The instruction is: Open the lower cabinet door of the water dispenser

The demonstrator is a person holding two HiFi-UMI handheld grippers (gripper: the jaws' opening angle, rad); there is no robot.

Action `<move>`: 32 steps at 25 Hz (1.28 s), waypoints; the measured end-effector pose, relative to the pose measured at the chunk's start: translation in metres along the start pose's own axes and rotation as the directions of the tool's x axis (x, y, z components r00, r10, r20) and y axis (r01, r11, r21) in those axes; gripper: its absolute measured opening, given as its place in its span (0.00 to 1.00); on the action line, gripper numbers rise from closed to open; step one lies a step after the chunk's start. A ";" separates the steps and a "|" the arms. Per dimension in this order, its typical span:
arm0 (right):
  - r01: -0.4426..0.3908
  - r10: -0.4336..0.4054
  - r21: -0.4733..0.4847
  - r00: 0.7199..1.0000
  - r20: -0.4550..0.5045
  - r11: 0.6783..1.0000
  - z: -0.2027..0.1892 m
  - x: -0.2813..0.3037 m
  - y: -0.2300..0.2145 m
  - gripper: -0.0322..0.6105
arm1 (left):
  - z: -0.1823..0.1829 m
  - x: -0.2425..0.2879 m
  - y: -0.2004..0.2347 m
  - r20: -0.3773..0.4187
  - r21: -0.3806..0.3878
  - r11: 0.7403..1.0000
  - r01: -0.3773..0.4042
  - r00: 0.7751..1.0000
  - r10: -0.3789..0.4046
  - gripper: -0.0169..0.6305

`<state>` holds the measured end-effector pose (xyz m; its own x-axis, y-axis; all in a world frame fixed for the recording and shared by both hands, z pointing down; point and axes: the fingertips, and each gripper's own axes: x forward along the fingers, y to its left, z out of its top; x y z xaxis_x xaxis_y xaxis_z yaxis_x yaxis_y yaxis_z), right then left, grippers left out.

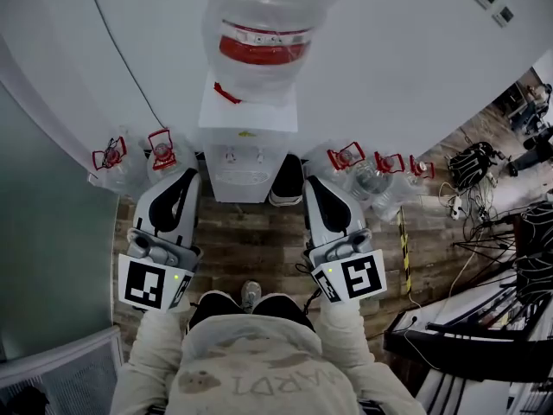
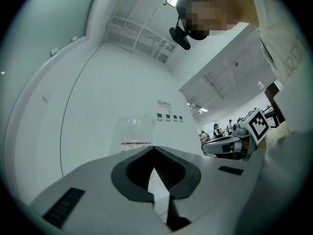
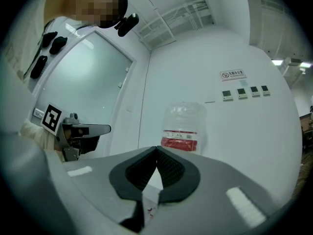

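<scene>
In the head view, the water dispenser (image 1: pixel 244 158) stands against the wall ahead, its lower door unseen; floor bottles (image 1: pixel 367 178) crowd both sides and could get knocked. In the left gripper view, the left gripper (image 2: pixel 153 149) is closed, empty and aimed high at the top bottle (image 2: pixel 134 131). In the right gripper view, the right gripper (image 3: pixel 156 149) is likewise closed and empty, so it may miss the door.

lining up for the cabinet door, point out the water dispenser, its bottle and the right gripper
water dispenser (image 1: pixel 244 169), head view, front panel below the taps
water bottle (image 1: pixel 263 48), head view, red label band
right gripper (image 3: pixel 156 150), right gripper view, where the shut jaw tips meet
</scene>
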<state>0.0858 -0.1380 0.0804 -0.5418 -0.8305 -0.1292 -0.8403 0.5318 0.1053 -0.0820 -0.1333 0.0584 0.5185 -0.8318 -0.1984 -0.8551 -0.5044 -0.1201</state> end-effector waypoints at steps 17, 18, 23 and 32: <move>0.006 -0.003 0.038 0.997 -0.071 0.999 -0.044 0.029 -0.020 0.06 | -0.034 0.022 0.012 -0.062 0.002 1.000 0.011 0.998 -0.011 0.03; 0.014 -0.011 0.040 0.997 -0.076 0.999 -0.047 0.033 -0.021 0.06 | -0.037 0.024 0.016 -0.066 -0.002 1.000 0.017 0.998 -0.017 0.03; 0.053 -0.048 0.043 0.993 -0.109 0.998 -0.060 0.057 -0.022 0.06 | -0.055 0.036 0.038 -0.090 -0.021 0.998 0.057 0.994 -0.059 0.03; 0.107 -0.095 0.065 0.982 -0.164 0.992 -0.094 0.091 -0.019 0.06 | -0.091 0.052 0.073 -0.124 -0.050 0.993 0.107 0.986 -0.112 0.03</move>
<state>0.0544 -0.2396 0.1598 -0.4494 -0.8930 0.0248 -0.8926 0.4500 0.0263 -0.1178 -0.2346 0.1273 0.6071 -0.7923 -0.0611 -0.7938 -0.6012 -0.0916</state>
